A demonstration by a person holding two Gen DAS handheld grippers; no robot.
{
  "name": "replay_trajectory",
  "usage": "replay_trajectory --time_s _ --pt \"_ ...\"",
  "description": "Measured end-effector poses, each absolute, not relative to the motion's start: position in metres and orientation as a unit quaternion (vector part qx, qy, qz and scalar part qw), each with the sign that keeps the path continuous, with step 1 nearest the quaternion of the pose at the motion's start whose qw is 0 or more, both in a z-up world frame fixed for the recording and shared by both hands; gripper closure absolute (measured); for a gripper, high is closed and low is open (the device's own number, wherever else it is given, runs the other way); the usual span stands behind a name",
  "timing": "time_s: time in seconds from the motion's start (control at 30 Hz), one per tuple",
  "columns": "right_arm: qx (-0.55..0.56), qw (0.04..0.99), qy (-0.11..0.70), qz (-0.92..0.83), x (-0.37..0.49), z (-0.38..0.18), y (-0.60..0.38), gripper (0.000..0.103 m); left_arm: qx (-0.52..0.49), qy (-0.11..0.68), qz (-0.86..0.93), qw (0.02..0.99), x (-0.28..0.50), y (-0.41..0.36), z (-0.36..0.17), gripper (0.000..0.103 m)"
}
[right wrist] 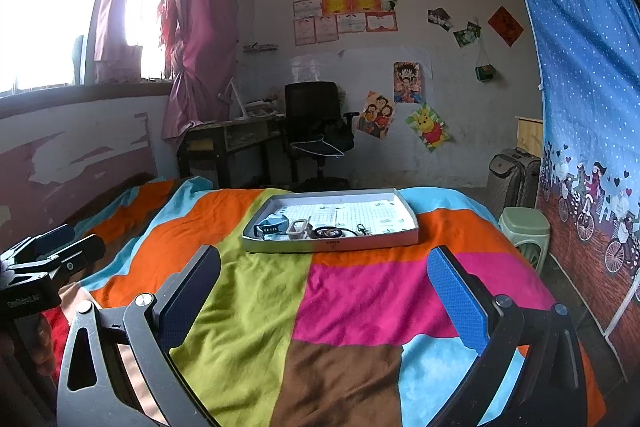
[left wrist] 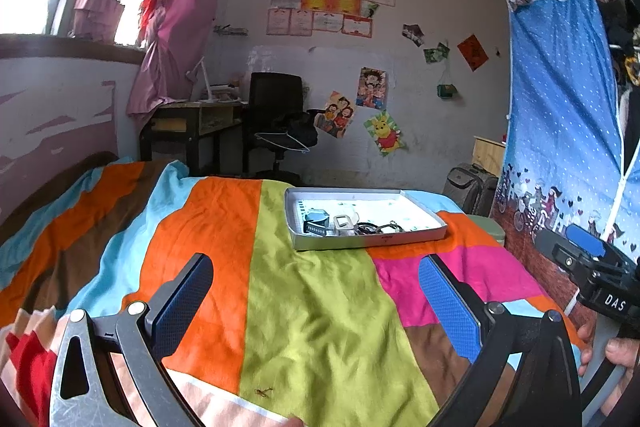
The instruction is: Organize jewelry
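The bedspread (left wrist: 312, 307) is soft matt cloth with fine wrinkles. The shallow tray (right wrist: 408, 223) looks like thin white cardboard with a matt finish, lined with printed paper. The left gripper (left wrist: 316, 291) has brushed, scratched metal arms and finger pads (left wrist: 448, 303) of blue textured rubber-like material. The wall (right wrist: 460, 131) is rough, flaking paint. The wardrobe cover (left wrist: 560, 99) is thin, slightly shiny printed fabric.

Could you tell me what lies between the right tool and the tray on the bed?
Only bare striped blanket lies between the open right tool and the tray, as the right wrist view shows.
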State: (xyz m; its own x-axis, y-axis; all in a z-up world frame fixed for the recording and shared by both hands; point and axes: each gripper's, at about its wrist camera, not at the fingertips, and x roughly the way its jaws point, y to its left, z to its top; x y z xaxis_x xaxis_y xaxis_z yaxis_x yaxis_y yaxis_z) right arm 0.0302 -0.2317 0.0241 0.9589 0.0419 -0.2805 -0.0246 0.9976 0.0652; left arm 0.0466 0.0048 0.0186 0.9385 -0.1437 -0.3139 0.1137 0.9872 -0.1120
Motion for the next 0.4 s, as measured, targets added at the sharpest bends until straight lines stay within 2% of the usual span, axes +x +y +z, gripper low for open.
replay_trajectory --time_s 0.4 --pt "0.034 0.989 0.145 0.021 0.0293 0.0215 -0.2249 0.001 -0.024 0.179 -0.053 0.982 0.0515 0.0068 0.0146 0.0"
